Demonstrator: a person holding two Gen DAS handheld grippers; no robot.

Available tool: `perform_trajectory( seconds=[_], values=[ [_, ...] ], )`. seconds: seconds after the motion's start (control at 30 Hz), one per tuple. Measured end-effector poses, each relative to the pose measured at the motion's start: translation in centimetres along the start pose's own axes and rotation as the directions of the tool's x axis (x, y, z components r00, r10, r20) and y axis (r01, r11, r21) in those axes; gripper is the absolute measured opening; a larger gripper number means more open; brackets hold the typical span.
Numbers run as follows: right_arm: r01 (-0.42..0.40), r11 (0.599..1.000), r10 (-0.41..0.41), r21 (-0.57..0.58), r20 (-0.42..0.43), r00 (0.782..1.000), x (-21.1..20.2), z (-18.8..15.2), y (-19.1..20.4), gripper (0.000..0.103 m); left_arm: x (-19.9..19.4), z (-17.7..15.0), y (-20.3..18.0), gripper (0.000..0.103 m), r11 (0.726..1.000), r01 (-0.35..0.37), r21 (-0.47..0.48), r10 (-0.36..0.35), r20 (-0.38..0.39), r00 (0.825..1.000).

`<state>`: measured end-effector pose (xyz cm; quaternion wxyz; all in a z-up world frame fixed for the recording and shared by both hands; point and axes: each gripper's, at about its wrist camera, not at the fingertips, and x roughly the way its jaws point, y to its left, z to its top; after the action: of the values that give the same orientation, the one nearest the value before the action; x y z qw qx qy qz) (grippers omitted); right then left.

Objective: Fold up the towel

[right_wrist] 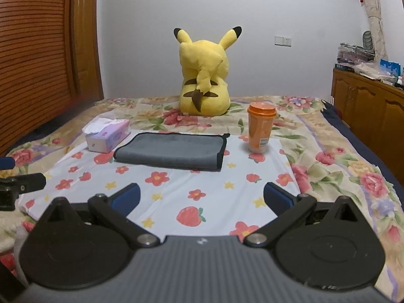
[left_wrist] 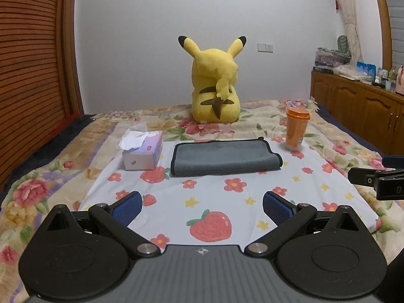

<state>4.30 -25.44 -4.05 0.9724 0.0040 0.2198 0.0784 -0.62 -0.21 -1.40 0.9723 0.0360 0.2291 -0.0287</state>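
Observation:
A grey towel with black edging (left_wrist: 223,158) lies folded flat on the white strawberry-print cloth (left_wrist: 214,202), ahead of both grippers; it also shows in the right wrist view (right_wrist: 171,150). My left gripper (left_wrist: 202,205) is open and empty, well short of the towel's near edge. My right gripper (right_wrist: 202,198) is open and empty, also short of the towel. The right gripper shows at the right edge of the left wrist view (left_wrist: 378,179); the left gripper shows at the left edge of the right wrist view (right_wrist: 15,184).
A tissue box (left_wrist: 144,151) sits left of the towel, touching close. An orange lidded cup (left_wrist: 296,128) stands to its right. A yellow plush toy (left_wrist: 216,85) sits behind, by the wall. A wooden cabinet (left_wrist: 358,111) lines the right side, a wooden headboard (left_wrist: 30,75) the left.

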Motion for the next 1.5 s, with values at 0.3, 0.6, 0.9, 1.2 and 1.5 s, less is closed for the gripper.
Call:
perform_trajectory(
  seconds=[0.3,0.6,0.9,1.2,1.5],
  values=[
    [0.002,1.0,-0.003,0.014,0.037,0.999,-0.5,0.0,-0.3,0.103,-0.6,0.0,-0.2,0.103,1.0,-0.009,0.013,0.009,0.033,0.999],
    [0.006,0.999,-0.008,0.032,0.078,0.997,-1.1,0.1,-0.7,0.103,-1.1,0.1,-0.3,0.103,1.0,-0.005,0.018,0.003,0.074,0.997],
    [0.012,0.999,-0.015,0.031,0.112,0.994,-1.6,0.0,-0.8,0.103,-1.4,0.1,-0.4,0.103,1.0,-0.001,0.021,-0.001,0.093,0.996],
    [0.015,1.0,-0.018,0.024,0.114,0.993,-1.6,0.0,-0.8,0.103,-1.5,0.0,-0.5,0.103,1.0,-0.001,0.023,-0.002,0.095,0.995],
    [0.016,1.0,-0.019,0.024,0.114,0.993,-1.6,-0.1,-0.8,0.103,-1.5,0.1,-0.5,0.103,1.0,-0.001,0.023,-0.001,0.094,0.996]
  ],
)
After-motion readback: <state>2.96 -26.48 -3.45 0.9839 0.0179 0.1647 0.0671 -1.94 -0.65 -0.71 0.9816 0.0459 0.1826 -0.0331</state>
